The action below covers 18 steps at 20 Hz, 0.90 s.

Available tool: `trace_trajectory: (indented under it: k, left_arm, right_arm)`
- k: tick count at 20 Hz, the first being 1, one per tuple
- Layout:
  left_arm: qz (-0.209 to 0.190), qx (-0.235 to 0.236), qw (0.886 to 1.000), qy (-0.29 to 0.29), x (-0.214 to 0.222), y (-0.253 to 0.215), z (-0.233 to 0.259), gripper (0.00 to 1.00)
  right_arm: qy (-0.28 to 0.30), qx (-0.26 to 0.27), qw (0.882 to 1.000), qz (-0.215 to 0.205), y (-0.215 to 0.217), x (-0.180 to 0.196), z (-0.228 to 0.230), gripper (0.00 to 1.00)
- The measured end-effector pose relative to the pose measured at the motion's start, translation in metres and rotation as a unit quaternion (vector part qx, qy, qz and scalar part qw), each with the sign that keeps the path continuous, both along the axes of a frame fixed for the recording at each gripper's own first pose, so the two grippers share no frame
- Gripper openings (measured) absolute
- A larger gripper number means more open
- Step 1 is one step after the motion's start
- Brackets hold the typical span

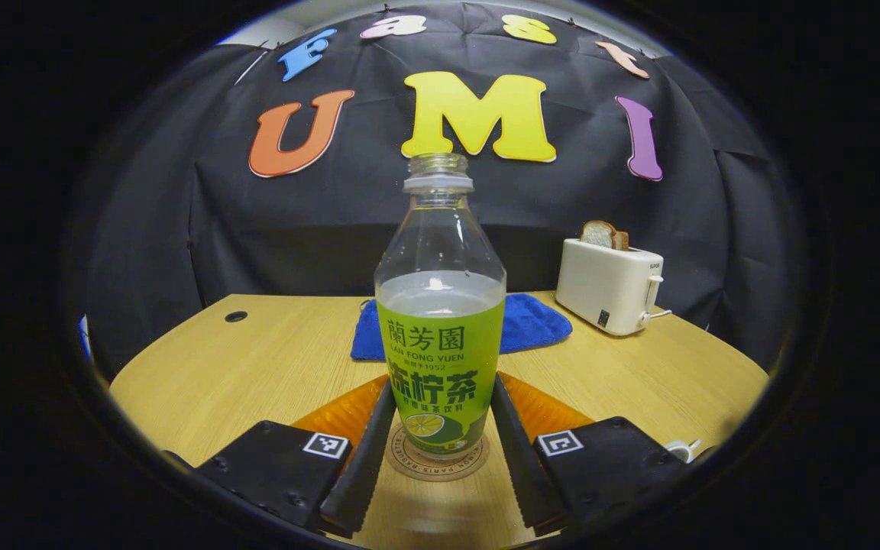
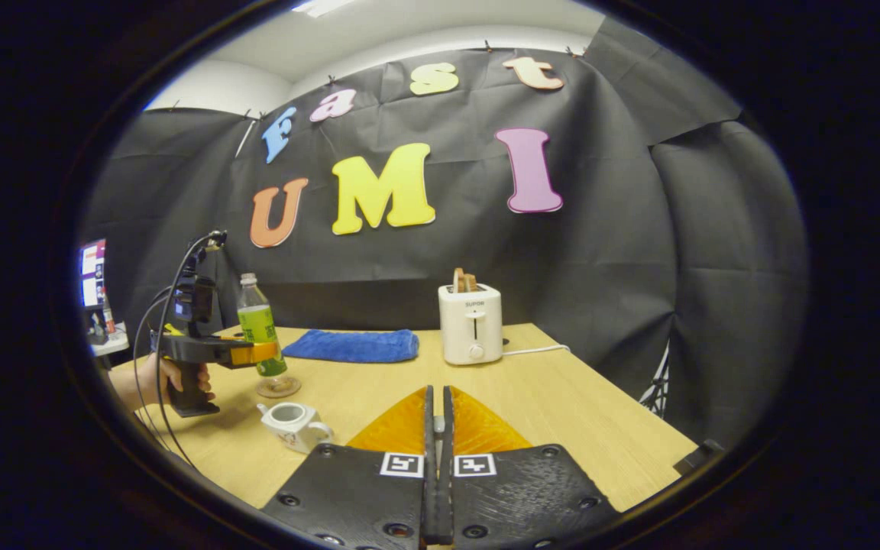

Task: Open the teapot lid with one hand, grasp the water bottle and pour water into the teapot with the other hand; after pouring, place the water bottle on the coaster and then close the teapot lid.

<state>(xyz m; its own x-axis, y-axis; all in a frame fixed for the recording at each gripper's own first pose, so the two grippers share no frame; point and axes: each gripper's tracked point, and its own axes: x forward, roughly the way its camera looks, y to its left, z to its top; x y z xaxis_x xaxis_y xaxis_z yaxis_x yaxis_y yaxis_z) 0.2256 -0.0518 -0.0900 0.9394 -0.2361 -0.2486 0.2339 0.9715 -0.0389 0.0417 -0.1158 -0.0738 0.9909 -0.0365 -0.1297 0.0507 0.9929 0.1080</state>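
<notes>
An uncapped water bottle (image 1: pixel 440 305) with a green label, partly full, stands upright on a round coaster (image 1: pixel 440 467). My left gripper (image 1: pixel 442 382) has a finger pressed against each side of the label. In the right gripper view a hand (image 2: pixel 173 378) holds that gripper (image 2: pixel 264 353) at the bottle (image 2: pixel 257 325) over the coaster (image 2: pixel 279 387). The small white teapot (image 2: pixel 292 424) sits nearer, with its mouth uncovered. My right gripper (image 2: pixel 438 393) is to the teapot's right, above the table, shut on a small pale piece that seems to be the lid's knob; the lid itself is hidden.
A white toaster (image 2: pixel 470 325) with bread slices stands at the back of the wooden table (image 2: pixel 562 397), its cord trailing right. A folded blue cloth (image 2: pixel 352 345) lies behind the bottle. Part of the teapot (image 1: pixel 684 449) peeks in at the lower right of the left gripper view.
</notes>
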Motion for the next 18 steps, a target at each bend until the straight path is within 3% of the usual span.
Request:
trace_trajectory:
  k: [12,14,16,18]
  left_arm:
    - [0.005,0.012,1.0,0.023,-0.001,0.004,-0.019,0.77]
    - [0.006,0.015,0.999,0.037,-0.003,0.004,-0.026,0.82]
    - [0.011,0.003,0.999,0.032,-0.004,0.005,-0.022,1.0]
    - [0.019,0.005,0.999,0.032,-0.008,0.01,-0.021,1.0]
  right_arm:
    - [0.005,0.001,1.0,0.003,0.003,-0.002,-0.006,0.0]
    - [0.006,0.002,1.0,0.003,0.004,-0.003,-0.006,0.0]
    - [0.006,0.002,1.0,0.005,0.006,-0.003,-0.007,0.0]
    - [0.005,0.001,1.0,0.006,0.006,-0.003,-0.006,0.0]
